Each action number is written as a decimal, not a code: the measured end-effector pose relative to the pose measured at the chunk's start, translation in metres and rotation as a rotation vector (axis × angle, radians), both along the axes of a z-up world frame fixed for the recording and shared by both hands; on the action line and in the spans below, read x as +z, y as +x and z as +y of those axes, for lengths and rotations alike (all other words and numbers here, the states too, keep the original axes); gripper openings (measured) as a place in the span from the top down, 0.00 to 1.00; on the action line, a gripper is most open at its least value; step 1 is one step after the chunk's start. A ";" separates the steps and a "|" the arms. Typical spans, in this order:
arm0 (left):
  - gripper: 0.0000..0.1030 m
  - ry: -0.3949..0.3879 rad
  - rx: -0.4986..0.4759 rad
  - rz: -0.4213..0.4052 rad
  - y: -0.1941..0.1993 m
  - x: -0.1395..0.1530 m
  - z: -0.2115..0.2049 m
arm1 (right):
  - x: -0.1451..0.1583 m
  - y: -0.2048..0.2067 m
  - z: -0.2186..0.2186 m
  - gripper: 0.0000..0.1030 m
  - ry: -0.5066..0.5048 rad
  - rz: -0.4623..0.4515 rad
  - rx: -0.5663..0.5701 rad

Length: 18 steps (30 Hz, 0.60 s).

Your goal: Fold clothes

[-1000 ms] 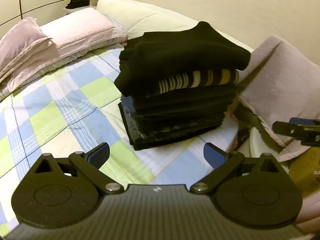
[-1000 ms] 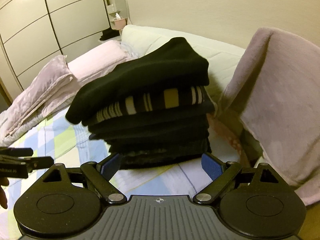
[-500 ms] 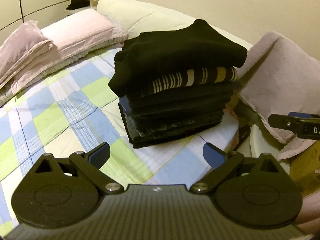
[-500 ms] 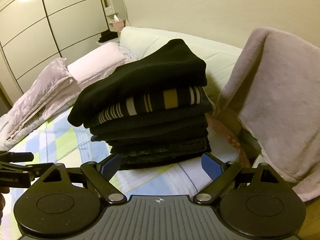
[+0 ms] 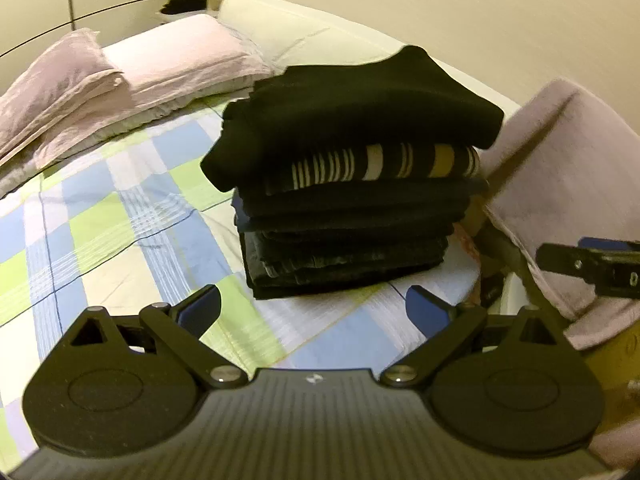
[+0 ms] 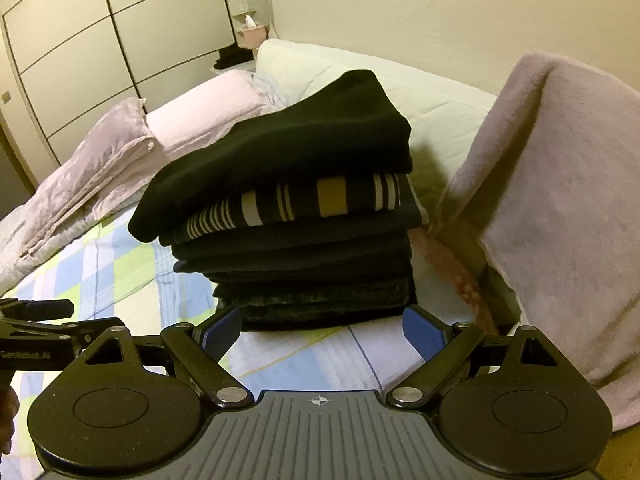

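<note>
Bedroom light falls warm on a bed [image 5: 120,240] with a checked blue, green and white sheet, where a stack of folded clothes [image 5: 352,200] sits near the foot corner; a black garment [image 6: 288,148] lies on top, a striped garment [image 6: 304,204] just beneath it, darker pieces below; the top piece overhangs on the pillow side. Both tools hover short of the stack with nothing between their fingers: the left tool [image 5: 312,308] has its jaws spread wide, and the right tool [image 6: 320,328] likewise. The pile already lies folded, so the scene fits either a pause before fetching another piece or a finished job; any further handling would do well to square the overhanging top layer without toppling the column. The right view alone shows the wardrobe doors [image 6: 80,40] and the left tool at its edge; the left view shows more of the sheet and the right tool beside a draped pink blanket [image 5: 560,160].
</note>
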<state>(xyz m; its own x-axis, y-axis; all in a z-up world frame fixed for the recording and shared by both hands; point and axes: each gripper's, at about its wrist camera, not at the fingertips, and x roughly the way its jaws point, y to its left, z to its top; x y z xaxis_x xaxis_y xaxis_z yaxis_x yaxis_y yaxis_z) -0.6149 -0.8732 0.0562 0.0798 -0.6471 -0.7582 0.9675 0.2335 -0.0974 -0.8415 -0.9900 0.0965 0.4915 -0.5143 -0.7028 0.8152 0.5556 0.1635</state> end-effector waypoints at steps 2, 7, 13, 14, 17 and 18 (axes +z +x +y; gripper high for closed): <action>0.06 -0.004 0.013 -0.009 -0.003 0.001 -0.001 | 0.002 0.000 -0.001 0.12 -0.010 0.003 0.010; 0.06 -0.013 0.040 -0.032 -0.010 0.002 -0.003 | 0.003 -0.001 0.000 0.12 -0.023 0.010 0.028; 0.05 -0.010 0.016 -0.054 -0.018 0.002 -0.004 | 0.002 -0.002 -0.001 0.12 -0.018 0.015 0.029; 0.05 -0.009 0.013 -0.054 -0.019 0.002 -0.004 | 0.002 -0.002 -0.001 0.12 -0.018 0.019 0.029; 0.05 -0.004 0.007 -0.051 -0.021 0.001 -0.004 | 0.000 -0.002 0.000 0.12 -0.011 0.032 0.025; 0.05 -0.003 0.005 -0.052 -0.021 0.000 -0.003 | 0.000 -0.003 0.000 0.12 -0.008 0.036 0.024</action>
<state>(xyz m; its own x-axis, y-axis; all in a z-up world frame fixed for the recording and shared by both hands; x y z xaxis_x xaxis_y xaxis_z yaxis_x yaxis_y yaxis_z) -0.6361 -0.8767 0.0564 0.1219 -0.6488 -0.7512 0.9701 0.2380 -0.0481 -0.8440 -0.9899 0.0964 0.4783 -0.5086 -0.7159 0.8071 0.5759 0.1301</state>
